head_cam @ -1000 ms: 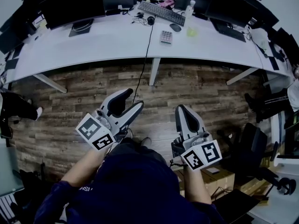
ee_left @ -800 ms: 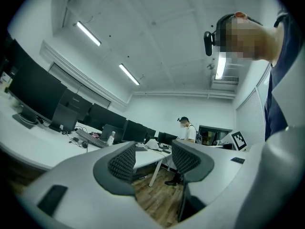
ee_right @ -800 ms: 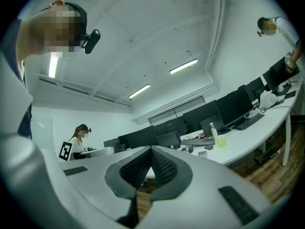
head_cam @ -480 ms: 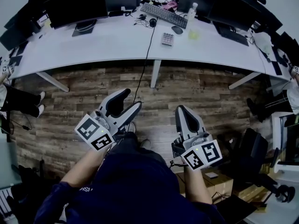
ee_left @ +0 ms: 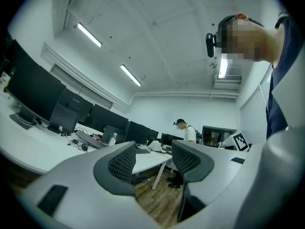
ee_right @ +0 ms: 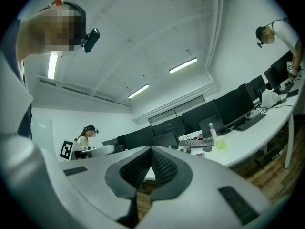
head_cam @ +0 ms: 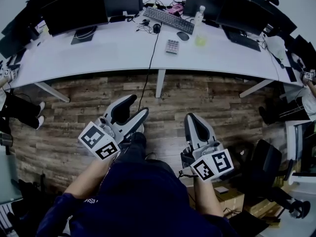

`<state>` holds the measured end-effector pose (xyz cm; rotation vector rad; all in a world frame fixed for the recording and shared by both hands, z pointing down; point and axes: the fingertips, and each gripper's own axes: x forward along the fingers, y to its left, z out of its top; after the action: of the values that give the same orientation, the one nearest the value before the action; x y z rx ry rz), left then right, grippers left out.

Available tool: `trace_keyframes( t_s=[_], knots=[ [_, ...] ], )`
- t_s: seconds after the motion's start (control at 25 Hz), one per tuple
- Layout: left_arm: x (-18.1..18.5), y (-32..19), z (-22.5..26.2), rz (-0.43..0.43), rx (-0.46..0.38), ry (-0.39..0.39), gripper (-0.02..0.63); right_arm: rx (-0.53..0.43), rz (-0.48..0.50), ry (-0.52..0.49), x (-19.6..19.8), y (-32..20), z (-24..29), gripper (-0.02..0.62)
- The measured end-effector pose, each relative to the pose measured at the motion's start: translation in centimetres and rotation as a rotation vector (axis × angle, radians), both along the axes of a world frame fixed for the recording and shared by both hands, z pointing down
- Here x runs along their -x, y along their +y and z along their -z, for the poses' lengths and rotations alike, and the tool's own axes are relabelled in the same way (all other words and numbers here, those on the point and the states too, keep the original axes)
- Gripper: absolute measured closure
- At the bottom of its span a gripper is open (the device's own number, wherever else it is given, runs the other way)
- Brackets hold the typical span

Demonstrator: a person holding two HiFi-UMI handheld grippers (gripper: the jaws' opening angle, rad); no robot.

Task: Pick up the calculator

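Observation:
The calculator, small and grey with rows of keys, lies on the white curved desk far ahead, right of a black cable. Both grippers hang low over the wooden floor, well short of the desk. My left gripper is open, and the left gripper view shows a clear gap between its ribbed pads with nothing in it. My right gripper is shut and empty; its pads meet in the right gripper view. A tiny grey thing on the distant desk there may be the calculator.
On the desk near the calculator are a black keyboard, a mouse, a clear bottle, a yellow-green cup and several dark monitors. Desk legs stand ahead. A dark chair is at right; someone's legs at left.
The head view has crept toward the desk and a foot has stepped forward between the grippers. Both grippers keep their pose and state.

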<state>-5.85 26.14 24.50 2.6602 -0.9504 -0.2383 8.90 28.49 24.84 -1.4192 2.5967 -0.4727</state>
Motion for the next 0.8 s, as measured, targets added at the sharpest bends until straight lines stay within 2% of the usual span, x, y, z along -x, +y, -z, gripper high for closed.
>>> trace_keyframes(
  t_s=[0.32, 0.8],
  knots=[
    [-0.7, -4.7, -1.3, -0.014, 0.024, 0.007, 0.357, 0.024, -0.011, 0.003, -0.5, -4.7, -1.2, 0.594],
    [0.9, -14.5, -3.3, -0.04, 0.069, 0.012, 0.357, 0.079, -0.029, 0.011, 1.5, -14.0, -3.1, 0.594]
  ],
)
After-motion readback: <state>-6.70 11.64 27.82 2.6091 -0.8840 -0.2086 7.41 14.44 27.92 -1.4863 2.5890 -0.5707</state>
